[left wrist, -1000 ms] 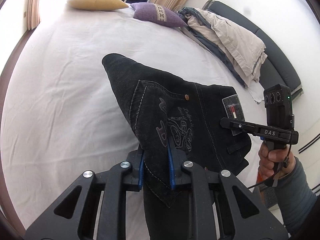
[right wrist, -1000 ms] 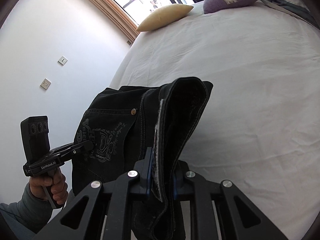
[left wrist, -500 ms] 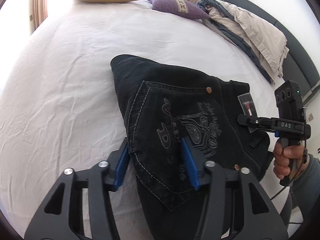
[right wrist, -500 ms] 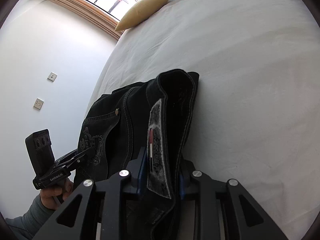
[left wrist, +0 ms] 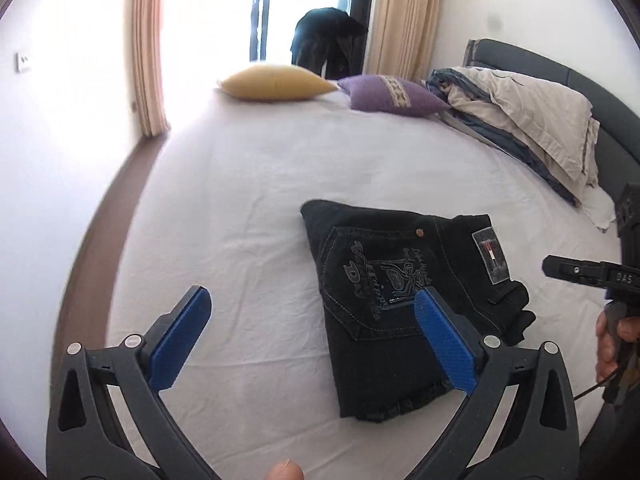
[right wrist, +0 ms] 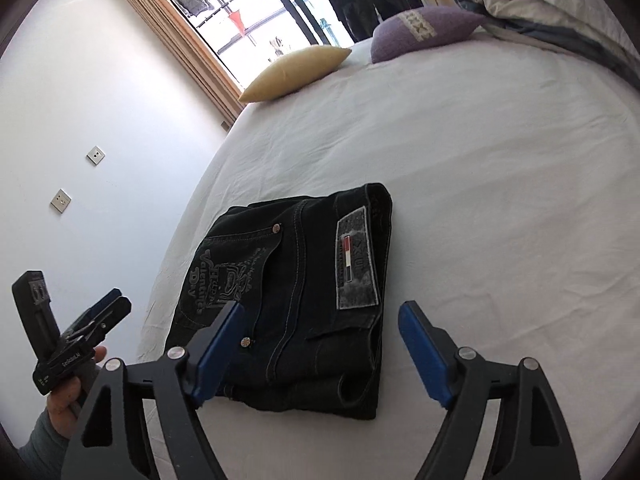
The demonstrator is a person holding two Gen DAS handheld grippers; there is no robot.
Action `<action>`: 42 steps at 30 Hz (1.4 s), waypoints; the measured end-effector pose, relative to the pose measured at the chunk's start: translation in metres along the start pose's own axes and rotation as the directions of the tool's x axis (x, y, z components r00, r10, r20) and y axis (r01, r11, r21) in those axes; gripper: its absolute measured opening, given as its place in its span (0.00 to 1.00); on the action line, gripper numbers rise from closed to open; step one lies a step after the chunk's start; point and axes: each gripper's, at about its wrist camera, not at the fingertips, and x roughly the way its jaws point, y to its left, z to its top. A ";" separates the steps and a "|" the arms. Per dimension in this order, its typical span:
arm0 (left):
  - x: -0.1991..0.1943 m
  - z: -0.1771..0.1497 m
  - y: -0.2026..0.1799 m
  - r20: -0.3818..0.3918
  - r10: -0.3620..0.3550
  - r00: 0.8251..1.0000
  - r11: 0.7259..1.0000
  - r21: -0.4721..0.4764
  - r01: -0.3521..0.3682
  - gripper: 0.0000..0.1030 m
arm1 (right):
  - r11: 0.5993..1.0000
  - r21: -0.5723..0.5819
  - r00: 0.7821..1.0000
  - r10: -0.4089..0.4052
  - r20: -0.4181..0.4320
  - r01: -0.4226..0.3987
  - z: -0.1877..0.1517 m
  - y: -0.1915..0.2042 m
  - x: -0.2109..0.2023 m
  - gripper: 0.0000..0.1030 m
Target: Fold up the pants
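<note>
Black jeans (left wrist: 400, 300) lie folded in a compact rectangle on the white bed sheet (left wrist: 240, 220), back pocket print and waist label facing up. My left gripper (left wrist: 312, 320) hovers over their near left edge, its jaws opening wide and its blue pads clear of the cloth. In the right wrist view the jeans (right wrist: 296, 280) lie just ahead of my right gripper (right wrist: 322, 312). Its jaws are opening too, above the waistband end, pressing on nothing. Each gripper shows in the other's view: the right one (left wrist: 576, 272) at the jeans' right, the left one (right wrist: 108, 312) at their left.
A yellow pillow (left wrist: 276, 82) and a purple pillow (left wrist: 392, 94) lie at the far end of the bed. Heaped beige and blue bedding (left wrist: 528, 120) rests against the dark headboard (left wrist: 600, 92). Curtains and a bright window stand behind. A wall and floor strip (left wrist: 104, 240) run along the left.
Both grippers let go of the jeans, spread their jaws wide and drew back and upward. The jeans, held up before, now lie flat and folded on the sheet.
</note>
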 end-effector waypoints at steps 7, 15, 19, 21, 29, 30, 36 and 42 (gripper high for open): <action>-0.143 -0.004 -0.031 0.263 0.096 0.960 0.994 0.026 -0.106 1.00 | 0.969 -0.135 0.930 -0.150 0.335 0.205 -0.027 0.073 -0.122 1.00; -0.226 -0.008 -0.042 0.237 -0.035 0.971 0.999 0.010 0.034 1.00 | 0.961 -0.125 0.891 -0.173 0.419 0.246 -0.038 0.120 -0.214 1.00; -0.251 -0.017 -0.054 0.213 -0.018 0.977 1.000 0.007 0.017 1.00 | 0.946 -0.106 0.880 -0.240 0.410 0.307 -0.049 0.134 -0.230 1.00; -0.261 -0.023 -0.061 0.203 -0.018 0.979 1.000 0.012 0.016 1.00 | 0.944 -0.089 0.881 -0.259 0.396 0.317 -0.056 0.138 -0.232 1.00; -0.263 -0.043 -0.071 0.064 0.129 0.990 0.991 -0.022 -0.128 1.00 | 0.940 -0.043 0.901 -0.312 0.302 0.340 -0.074 0.143 -0.217 1.00; -0.261 -0.044 -0.072 0.049 0.139 0.989 0.990 -0.026 -0.137 1.00 | 0.941 -0.041 0.906 -0.309 0.290 0.335 -0.075 0.142 -0.214 1.00; -0.236 -0.047 -0.070 -0.039 0.159 0.986 0.986 -0.039 -0.161 1.00 | 0.937 -0.031 0.911 -0.330 0.249 0.348 -0.079 0.138 -0.204 1.00; -0.215 -0.044 -0.069 -0.078 0.144 0.987 0.988 -0.040 -0.147 1.00 | 0.935 -0.039 0.916 -0.335 0.222 0.352 -0.079 0.136 -0.194 1.00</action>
